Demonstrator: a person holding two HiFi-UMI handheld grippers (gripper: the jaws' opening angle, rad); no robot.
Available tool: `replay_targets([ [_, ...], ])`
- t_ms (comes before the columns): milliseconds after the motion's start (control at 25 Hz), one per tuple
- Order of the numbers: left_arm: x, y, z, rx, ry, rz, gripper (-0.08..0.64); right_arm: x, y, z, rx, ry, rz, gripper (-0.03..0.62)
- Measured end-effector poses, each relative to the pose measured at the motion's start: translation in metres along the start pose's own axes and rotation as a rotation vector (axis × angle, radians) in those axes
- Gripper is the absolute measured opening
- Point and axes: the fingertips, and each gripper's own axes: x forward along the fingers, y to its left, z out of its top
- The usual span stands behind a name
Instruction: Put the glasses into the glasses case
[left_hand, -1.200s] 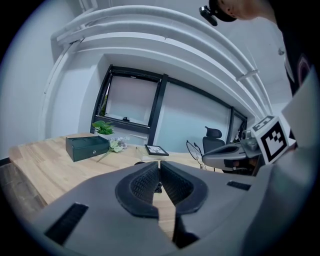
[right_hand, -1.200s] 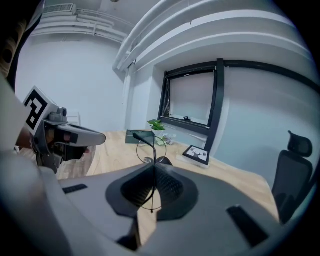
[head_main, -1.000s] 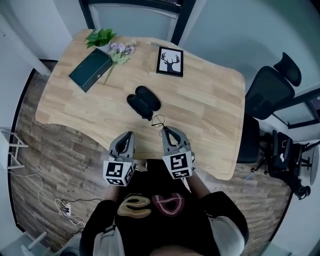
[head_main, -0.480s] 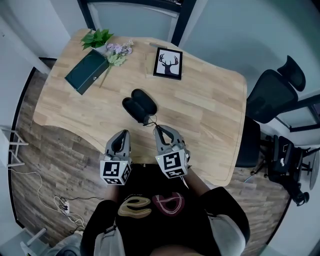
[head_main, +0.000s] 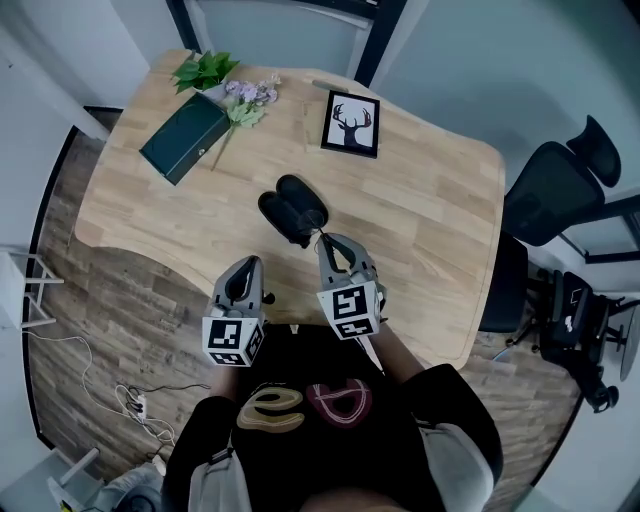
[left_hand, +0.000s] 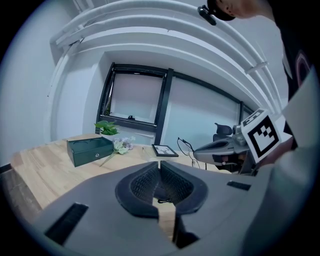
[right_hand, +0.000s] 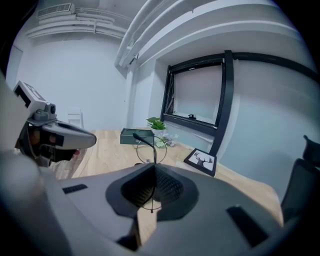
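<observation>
The black glasses case (head_main: 292, 208) lies open in the middle of the wooden table (head_main: 430, 220). My right gripper (head_main: 327, 241) is shut on thin wire-framed glasses (head_main: 319, 239), held just off the case's near right end. In the right gripper view the glasses (right_hand: 150, 146) stick up from between the closed pads, one lens ring and a dark temple tip showing. My left gripper (head_main: 251, 266) hovers over the near table edge, left of the right one, shut with nothing in it. The left gripper view shows its pads (left_hand: 172, 182) meeting, with the right gripper (left_hand: 200, 153) and glasses (left_hand: 186, 147) beyond.
A dark green box (head_main: 184, 150) lies at the far left, with a leafy plant (head_main: 203, 72) and a sprig of pale flowers (head_main: 247, 100) beside it. A framed deer picture (head_main: 351, 124) lies at the far middle. A black office chair (head_main: 555, 190) stands to the right.
Both grippers have moved a little forward over the table. The right one has carried the glasses closer to the open case.
</observation>
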Motion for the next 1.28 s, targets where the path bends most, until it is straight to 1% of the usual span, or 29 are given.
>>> replay_targets([
  [280,0.005,0.016,0.015,0.003,-0.016,-0.016,0.026,0.017,-0.001,0.013,-0.032,0.018,-0.021,0.017],
  [640,0.009,0.029,0.015,-0.011,-0.015,-0.014,0.026,0.039,0.004,0.019,-0.076,0.038,-0.009,0.017],
  [800,0.009,0.036,0.017,-0.003,-0.013,-0.001,0.026,0.052,0.002,0.023,-0.093,0.048,-0.010,0.017],
  [1000,0.005,0.044,0.016,-0.002,-0.007,0.011,0.026,0.067,0.000,0.022,-0.120,0.073,-0.011,0.017],
  [1280,0.007,0.053,0.017,-0.003,-0.006,0.010,0.026,0.084,-0.003,0.016,-0.127,0.110,-0.016,0.018],
])
